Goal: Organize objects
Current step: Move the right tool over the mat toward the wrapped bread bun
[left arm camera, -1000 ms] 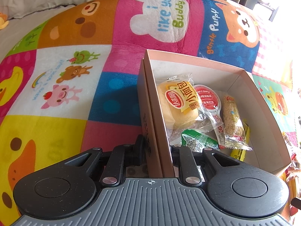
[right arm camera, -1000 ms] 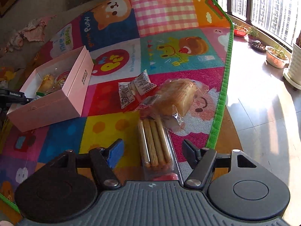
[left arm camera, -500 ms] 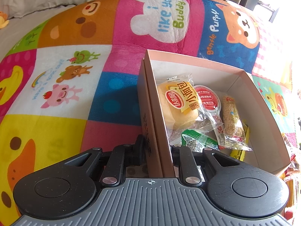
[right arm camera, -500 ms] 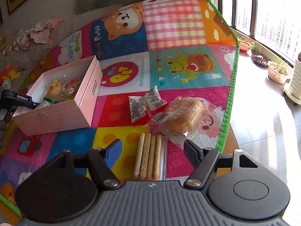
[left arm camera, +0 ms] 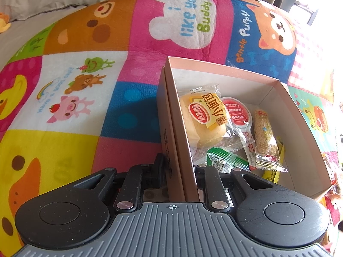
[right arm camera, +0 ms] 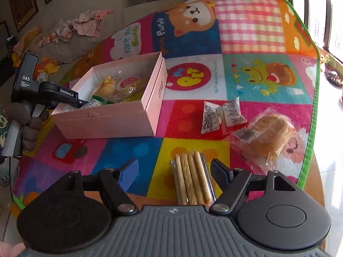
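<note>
A pink box [left arm camera: 300, 132] lies open on the play mat and also shows in the right wrist view [right arm camera: 111, 122]. It holds a wrapped bun [left arm camera: 203, 120], a red-lidded cup [left arm camera: 235, 111], a grain bar [left arm camera: 264, 132] and a green packet [left arm camera: 225, 158]. My left gripper [left arm camera: 180, 167] is shut on the box's near wall. My right gripper [right arm camera: 173, 167] is open, above a clear pack of biscuit sticks [right arm camera: 191, 180] that lies between its fingers on the mat. Two small white sachets [right arm camera: 220, 115] and a wrapped bread loaf [right arm camera: 268, 137] lie beyond.
The colourful play mat [right arm camera: 246, 79] has a green edge [right arm camera: 313, 115] at the right, with bare floor beyond. Clothes and toys [right arm camera: 81, 25] lie on the grey surface behind the mat.
My right gripper has drawn back and up from the mat; the view now takes in more of the box and mat. The biscuit sticks stay between the open fingers. The left gripper has not moved.
</note>
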